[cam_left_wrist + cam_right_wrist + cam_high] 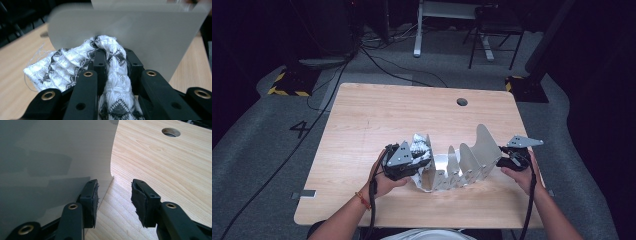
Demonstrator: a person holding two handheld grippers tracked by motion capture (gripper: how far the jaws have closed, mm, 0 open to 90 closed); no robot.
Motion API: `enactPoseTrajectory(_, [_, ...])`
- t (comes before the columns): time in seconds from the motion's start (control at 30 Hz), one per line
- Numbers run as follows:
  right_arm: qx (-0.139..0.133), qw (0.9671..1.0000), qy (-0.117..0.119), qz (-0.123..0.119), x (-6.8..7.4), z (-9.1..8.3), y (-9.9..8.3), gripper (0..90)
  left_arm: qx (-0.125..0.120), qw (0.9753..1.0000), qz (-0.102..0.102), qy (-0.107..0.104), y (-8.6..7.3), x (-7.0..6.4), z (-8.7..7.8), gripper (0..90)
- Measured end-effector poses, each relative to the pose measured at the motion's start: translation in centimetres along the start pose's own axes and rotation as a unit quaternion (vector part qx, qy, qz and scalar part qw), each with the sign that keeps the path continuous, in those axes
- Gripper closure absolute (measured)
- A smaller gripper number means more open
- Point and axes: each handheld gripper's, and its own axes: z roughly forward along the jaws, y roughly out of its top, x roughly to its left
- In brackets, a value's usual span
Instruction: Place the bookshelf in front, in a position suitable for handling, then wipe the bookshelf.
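Soft knit cloth going into a grey slotted rack, near centre of the table
Left gripper clamps the limp, light cloth mid-bunch, a sound hold; right gripper gapes beside the stiff rack's right end plate

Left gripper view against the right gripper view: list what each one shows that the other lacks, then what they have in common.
The left gripper view alone shows the black-and-white knitted cloth, bunched and clamped in the left gripper, its end pressed against a grey panel of the rack.

The right gripper view alone shows the right gripper with its jaws apart and nothing between them, one jaw beside the rack's end panel, and the round hole in the table.

Both share the grey rack panels and the light wooden table.
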Motion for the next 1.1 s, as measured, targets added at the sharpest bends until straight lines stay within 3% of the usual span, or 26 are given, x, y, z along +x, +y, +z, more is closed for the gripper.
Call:
enactPoseTrajectory(0.1, [-0.001,1.0000,0.000,0.001,0.0,0.1,0.0,56.7,0.048,0.9988,0.013,-0.002,-1.2,-0.5,1.0,75.6])
enactPoseTrajectory(0.23, [0.000,1.0000,0.000,0.000,0.0,0.0,0.0,56.7,0.114,0.9925,0.039,-0.022,-2.5,-1.6,2.4,75.6])
enactPoseTrajectory(0.3, [0.002,1.0000,0.000,-0.002,0.0,0.0,0.0,56.6,0.132,0.9896,0.040,-0.042,-3.1,-1.8,2.8,75.4])
enactPoseTrajectory(0.37, [0.002,1.0000,-0.001,-0.002,0.0,0.0,0.0,56.6,0.132,0.9893,0.042,-0.044,-3.1,-1.9,2.8,75.3])
enactPoseTrajectory(0.47, [0.001,1.0000,-0.001,-0.003,0.0,0.1,0.0,56.3,0.120,0.9901,0.052,-0.051,-2.7,-1.9,2.2,75.4])
enactPoseTrajectory(0.6, [0.003,1.0000,0.000,0.000,0.0,0.1,-0.1,56.2,0.079,0.9924,0.076,-0.054,-1.6,-2.5,0.7,75.4])
enactPoseTrajectory(0.73, [0.003,1.0000,0.001,0.000,0.0,0.1,-0.1,56.3,0.026,0.9953,0.080,-0.047,-0.3,-2.9,-0.9,75.4])
enactPoseTrajectory(0.87, [0.005,1.0000,0.000,-0.003,0.0,0.0,-0.1,56.2,-0.019,0.9951,0.091,-0.032,0.9,-3.1,-2.2,75.5])
enactPoseTrajectory(1.1, [0.008,1.0000,0.002,-0.004,0.0,0.0,-0.2,56.3,-0.070,0.9941,0.082,-0.010,2.0,-2.5,-2.9,75.8])
